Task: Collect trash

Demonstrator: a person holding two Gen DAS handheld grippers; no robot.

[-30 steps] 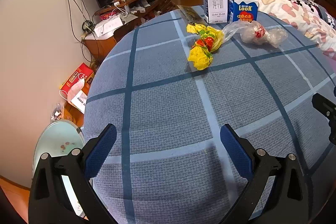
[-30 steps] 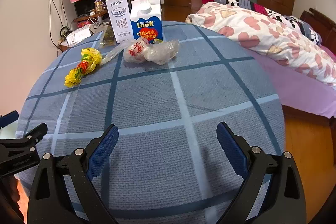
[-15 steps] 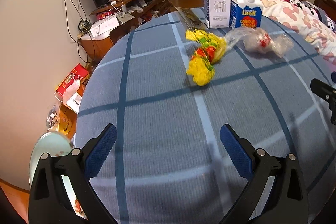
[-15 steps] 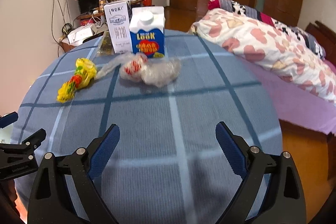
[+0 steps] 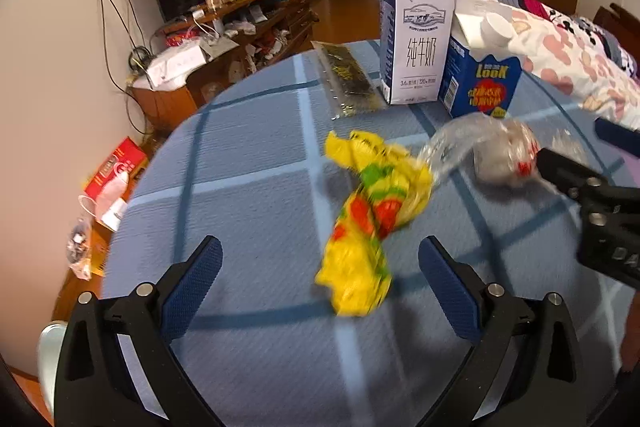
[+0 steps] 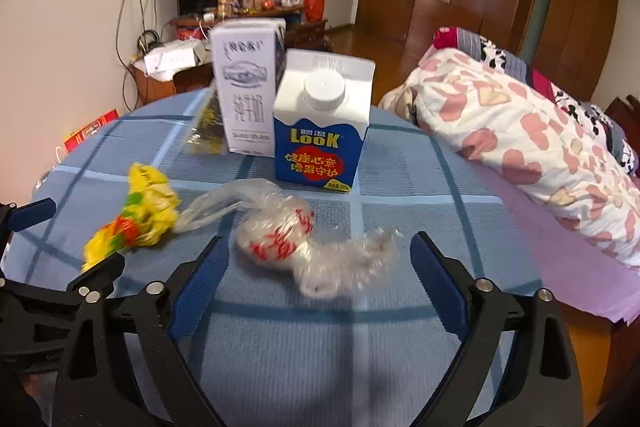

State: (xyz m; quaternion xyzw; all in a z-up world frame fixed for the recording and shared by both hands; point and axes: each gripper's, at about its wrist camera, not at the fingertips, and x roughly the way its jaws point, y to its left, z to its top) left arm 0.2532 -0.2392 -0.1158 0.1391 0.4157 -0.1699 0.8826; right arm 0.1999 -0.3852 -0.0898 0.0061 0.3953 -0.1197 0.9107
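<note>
— Trash on the round table under the blue ribbed cloth with pale and dark stripes (image 5: 248, 163)?
— Crumpled yellow plastic wrapper with red and green print (image 5: 370, 223), lying loose, twisted, glossy. Beside it, just touching at one end, a clear crinkled plastic bag with red lettering (image 6: 288, 239), bunched into a soft lump with a thin tail.
— Behind those?
— Tall white rectangular milk carton (image 6: 248, 91) upright, touching a shorter blue-and-white gable carton with a white screw cap (image 6: 324, 131). Flat shiny foil-like packet, dark and gold (image 5: 346, 83), lying left of the white carton.
— Left gripper (image 5: 320, 287)?
— Spread wide, nothing grasped; blue ribbed pads on black arms, the yellow wrapper lying between and just ahead of the tips, untouched.
— Right gripper (image 6: 318, 277)?
— Also apart, just been narrowing, still wide; clear bag between the pads, no pad pressing on it.
— Elsewhere?
— Bed with a heart-patterned quilt (image 6: 520, 139) on the right; cluttered wooden cabinet (image 5: 240, 39) against the wall.
</note>
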